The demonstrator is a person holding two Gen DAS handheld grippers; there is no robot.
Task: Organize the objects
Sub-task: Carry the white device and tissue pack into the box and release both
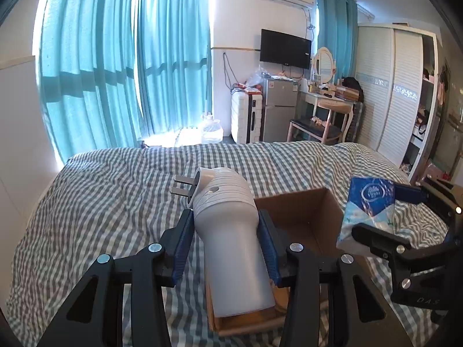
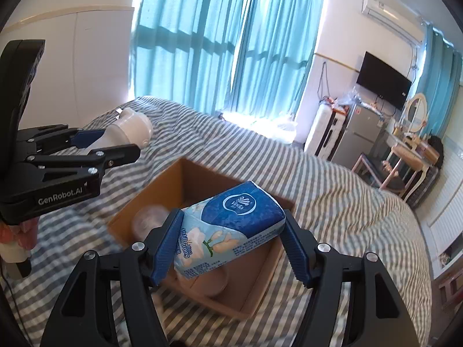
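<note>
Left tongs [image 1: 225, 228] clamped on a grey plastic device [image 1: 228, 231]: smooth matte barrel, ribbed dome at the far end, two flat metal plug prongs sticking out of its tip. Blue ridged pads [image 1: 269, 243] press both sides of the barrel. Device hangs over the near-left edge of the cardboard box [image 1: 306, 217], its lower end above the box's near wall.

Right tongs [image 2: 231, 231] closed on a tissue pack [image 2: 231, 225]: soft, glossy plastic wrap, blue with a white oval logo and pale flower print, slightly squashed at the gripped ends. Pack is held tilted, directly above the box opening.

Box [image 2: 162, 190]: plain brown corrugated card, open top, rectangular, sitting on the bed [image 2: 332, 196]. Inside, partly hidden under the pack, some rounded pale items, blurred; cannot tell what they are.

Bed under the box carries a wrinkled grey-and-white checked cover.

Beyond the box, far side of the bed: teal pleated curtains [image 1: 115, 66], white suitcase [image 1: 246, 118], small silver fridge [image 1: 277, 112], dark wall television [image 1: 285, 48], dressing counter [image 1: 332, 101] with oval mirror.
</note>
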